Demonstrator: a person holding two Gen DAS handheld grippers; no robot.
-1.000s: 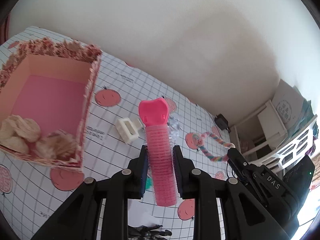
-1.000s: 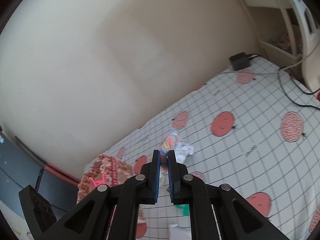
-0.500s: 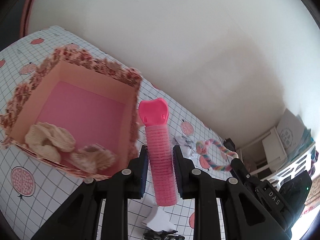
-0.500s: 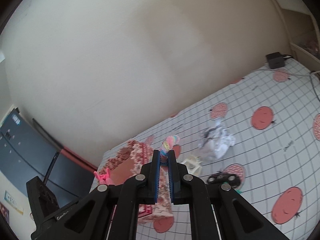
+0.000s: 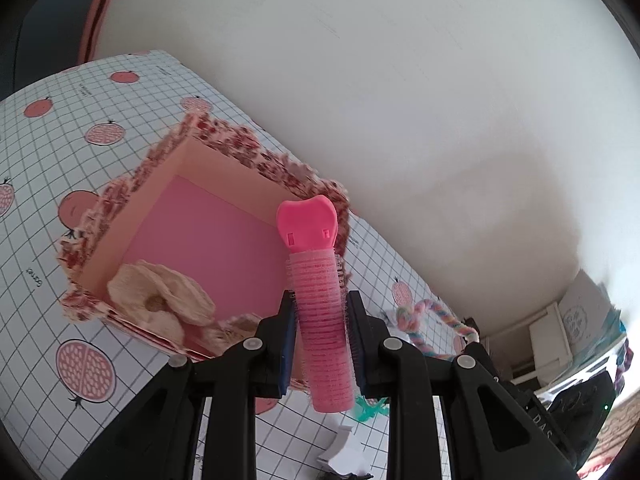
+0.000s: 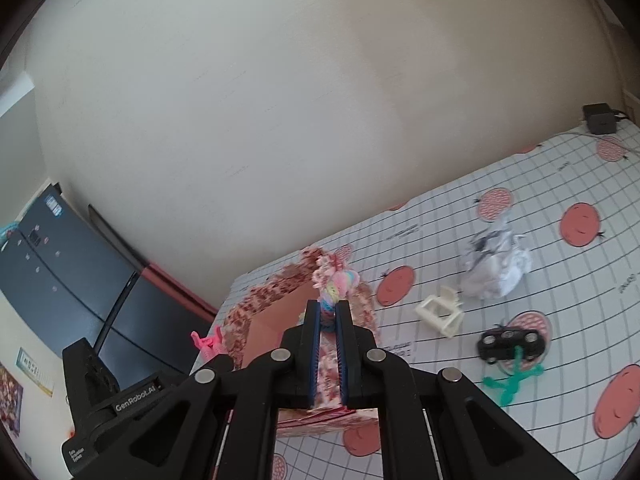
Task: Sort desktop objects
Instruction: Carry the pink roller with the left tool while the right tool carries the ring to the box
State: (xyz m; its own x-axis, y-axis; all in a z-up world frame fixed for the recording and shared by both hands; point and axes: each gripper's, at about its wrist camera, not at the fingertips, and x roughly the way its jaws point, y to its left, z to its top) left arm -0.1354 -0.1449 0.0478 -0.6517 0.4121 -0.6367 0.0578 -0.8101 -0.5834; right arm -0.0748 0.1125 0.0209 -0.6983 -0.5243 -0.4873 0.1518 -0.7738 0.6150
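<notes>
Room as you see it: plain cream-white plaster wall (image 6: 304,92), evenly daylit; dark navy panelled cabinet (image 6: 60,276) at the left with a red-pink skirting strip (image 6: 180,288) beside it; white open shelving unit (image 5: 560,340) at the far right; surface under a white grid-printed cloth with red fruit motifs (image 6: 560,288).
</notes>
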